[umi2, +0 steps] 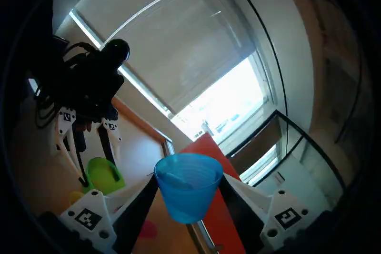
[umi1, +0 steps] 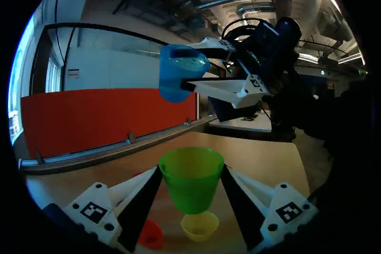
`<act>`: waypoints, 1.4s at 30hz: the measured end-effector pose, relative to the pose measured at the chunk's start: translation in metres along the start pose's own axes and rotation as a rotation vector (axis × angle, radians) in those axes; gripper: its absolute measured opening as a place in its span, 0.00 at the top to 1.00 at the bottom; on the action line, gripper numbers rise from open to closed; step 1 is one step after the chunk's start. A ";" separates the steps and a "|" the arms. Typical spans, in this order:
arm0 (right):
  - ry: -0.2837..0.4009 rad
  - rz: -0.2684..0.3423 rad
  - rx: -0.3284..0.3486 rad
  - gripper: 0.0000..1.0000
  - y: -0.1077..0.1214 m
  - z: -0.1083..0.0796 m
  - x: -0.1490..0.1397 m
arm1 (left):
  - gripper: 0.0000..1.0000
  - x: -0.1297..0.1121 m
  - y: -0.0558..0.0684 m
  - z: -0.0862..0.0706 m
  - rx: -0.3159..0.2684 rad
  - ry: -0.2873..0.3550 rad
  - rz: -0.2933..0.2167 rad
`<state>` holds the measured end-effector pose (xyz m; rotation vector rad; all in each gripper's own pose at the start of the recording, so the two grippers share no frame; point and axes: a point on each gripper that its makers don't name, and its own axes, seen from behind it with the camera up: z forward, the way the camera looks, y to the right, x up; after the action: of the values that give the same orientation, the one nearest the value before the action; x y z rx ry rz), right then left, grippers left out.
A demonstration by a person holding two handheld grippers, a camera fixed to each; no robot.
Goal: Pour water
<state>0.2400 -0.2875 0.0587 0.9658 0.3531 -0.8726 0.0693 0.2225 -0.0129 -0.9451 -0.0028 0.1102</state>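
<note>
My left claw [umi1: 191, 185] pinched the green cup [umi1: 191, 173] over the table [umi1: 266, 158], its view catching a yellow cup [umi1: 200, 226] beneath, while my right claw [umi2: 189, 197] pinched the blue cup [umi2: 188, 185], seemingly tipped sideways

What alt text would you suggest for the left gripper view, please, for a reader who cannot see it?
The left gripper holds a green cup upright over a wooden table, while the right gripper holds a blue cup higher up, behind it. A yellow cup and a red cup sit on the table below.
</note>
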 end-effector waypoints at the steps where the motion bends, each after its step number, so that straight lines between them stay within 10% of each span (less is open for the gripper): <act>1: -0.001 -0.009 -0.001 0.10 0.001 0.001 0.000 | 0.13 0.000 0.000 0.000 -0.001 0.001 0.001; 42: -0.029 -0.279 -0.014 0.10 0.007 0.016 0.013 | 0.13 0.007 0.003 0.003 -0.001 0.026 0.002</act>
<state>0.2524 -0.3049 0.0633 0.9026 0.4764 -1.1347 0.0760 0.2270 -0.0140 -0.9477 0.0221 0.0992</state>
